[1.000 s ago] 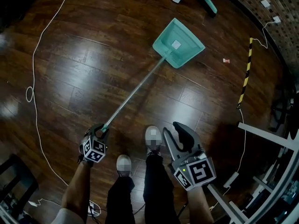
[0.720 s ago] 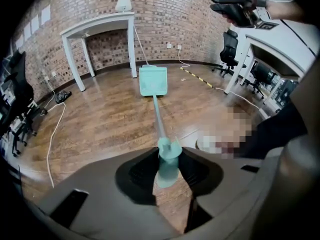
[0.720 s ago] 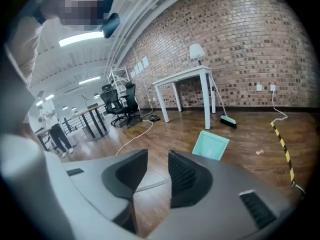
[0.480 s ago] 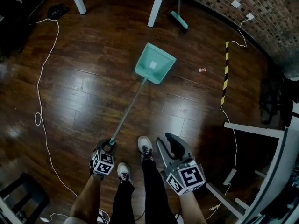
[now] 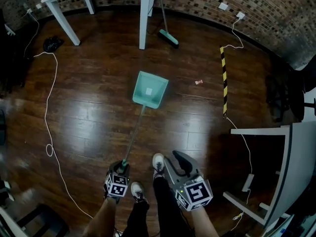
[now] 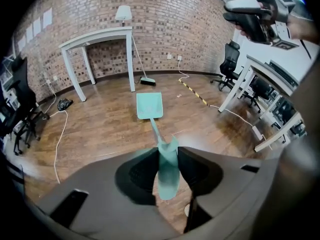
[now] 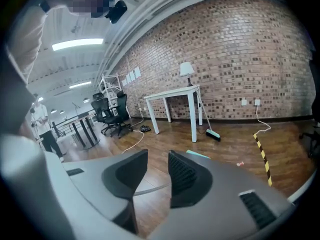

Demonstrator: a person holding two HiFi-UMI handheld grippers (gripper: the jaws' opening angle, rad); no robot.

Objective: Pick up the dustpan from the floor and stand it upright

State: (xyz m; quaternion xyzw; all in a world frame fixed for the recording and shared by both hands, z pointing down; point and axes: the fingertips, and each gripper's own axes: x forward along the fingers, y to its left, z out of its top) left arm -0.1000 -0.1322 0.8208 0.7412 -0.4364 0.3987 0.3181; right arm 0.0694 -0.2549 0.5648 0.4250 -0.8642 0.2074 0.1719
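The teal dustpan (image 5: 149,89) rests with its pan on the dark wood floor ahead of me, and its long thin handle (image 5: 134,136) slopes up toward my feet. My left gripper (image 5: 122,166) is shut on the teal grip at the handle's end. In the left gripper view that grip (image 6: 167,171) sits pinched between the two jaws of my left gripper (image 6: 167,156), and the pan (image 6: 149,105) lies beyond. My right gripper (image 5: 177,160) hangs open and holds nothing, to the right of my shoes. In the right gripper view the right gripper (image 7: 157,171) shows a bare gap, with the pan's edge (image 7: 199,155) just past it.
A white table (image 5: 145,19) stands at the back with a broom (image 5: 168,36) leaning beside it. A white cable (image 5: 48,107) runs along the left floor. A yellow-black strip (image 5: 224,80) and a small scrap (image 5: 198,82) lie right of the pan. A white desk frame (image 5: 291,152) stands at right.
Both grippers have risen, and the left one has lifted the handle's end with it. The handle slopes more steeply while the pan stays on the floor. More of the room shows.
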